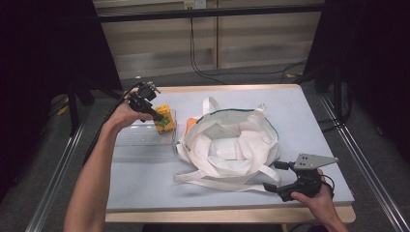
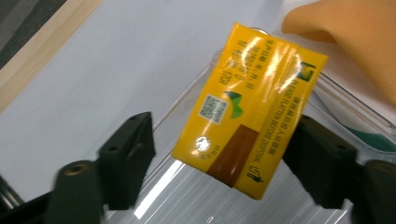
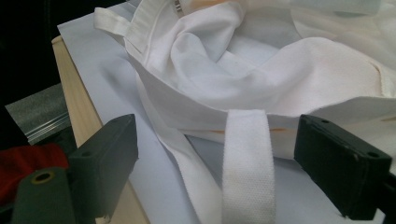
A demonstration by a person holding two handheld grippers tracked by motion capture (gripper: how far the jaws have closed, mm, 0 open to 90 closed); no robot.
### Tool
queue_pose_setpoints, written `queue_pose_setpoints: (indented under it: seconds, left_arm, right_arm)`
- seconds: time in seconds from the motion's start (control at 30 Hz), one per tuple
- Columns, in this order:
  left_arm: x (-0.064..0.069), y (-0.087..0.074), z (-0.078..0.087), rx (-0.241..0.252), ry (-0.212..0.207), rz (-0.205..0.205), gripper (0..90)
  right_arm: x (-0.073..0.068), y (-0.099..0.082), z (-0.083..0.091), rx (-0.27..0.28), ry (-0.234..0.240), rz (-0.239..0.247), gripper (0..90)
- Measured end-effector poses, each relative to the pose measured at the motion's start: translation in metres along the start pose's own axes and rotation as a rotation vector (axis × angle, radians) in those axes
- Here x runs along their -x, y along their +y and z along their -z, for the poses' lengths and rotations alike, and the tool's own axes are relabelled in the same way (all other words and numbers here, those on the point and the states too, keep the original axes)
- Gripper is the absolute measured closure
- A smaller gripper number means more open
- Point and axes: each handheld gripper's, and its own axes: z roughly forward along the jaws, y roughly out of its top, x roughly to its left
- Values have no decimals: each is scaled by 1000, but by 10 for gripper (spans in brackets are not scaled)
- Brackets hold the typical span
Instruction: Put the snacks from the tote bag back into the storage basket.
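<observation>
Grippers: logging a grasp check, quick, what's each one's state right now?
Left gripper: open, jaws around the yellow carton, one side apart.
Right gripper: open, white strap between jaws.

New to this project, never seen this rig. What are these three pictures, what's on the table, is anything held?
No robot here: a person holds a handheld two-jaw gripper in each hand. The high view looks down on the table from the person's side. The other two pictures come from a camera riding on each gripper, looking along its black jaws.

On the table lie a clear plastic tray and an open white tote bag.

The left gripper has a yellow juice carton between its jaws above the tray; one jaw touches it, the other stands off, so it is not clamped yet. The right gripper is open, with a white bag strap lying between its jaws, ungripped.
</observation>
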Motion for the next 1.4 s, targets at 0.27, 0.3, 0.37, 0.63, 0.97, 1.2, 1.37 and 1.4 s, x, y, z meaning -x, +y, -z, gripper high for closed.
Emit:
queue_pose_setpoints:
  seconds: [0.27,0.3,0.37,0.63,0.97,1.2,1.37,1.4]
  left_arm:
    - [2,0,-3,8,14,-89,399]
    - [3,0,-5,31,14,-75,400]
    - [3,-1,-5,40,9,-101,403]
    - [4,-2,-4,86,-3,-197,434]
    - [3,-2,-10,-24,59,-105,359]
    - [3,-5,-12,-54,22,-80,475]
    - [6,-1,-17,-56,2,-80,541]
    - [8,0,-18,-62,9,-68,540]
  right_arm:
    - [1,-1,0,-3,-1,-3,134]
    - [0,-1,-1,-4,-1,-2,134]
    - [0,-1,-1,-5,1,3,134]
    - [1,-1,-2,-9,3,-6,134]
    - [0,-1,-2,-10,3,-3,133]
    - [0,-1,-3,-11,3,-1,133]
    - [0,0,-3,-12,3,-1,133]
    - [0,-1,-3,-12,3,-1,133]
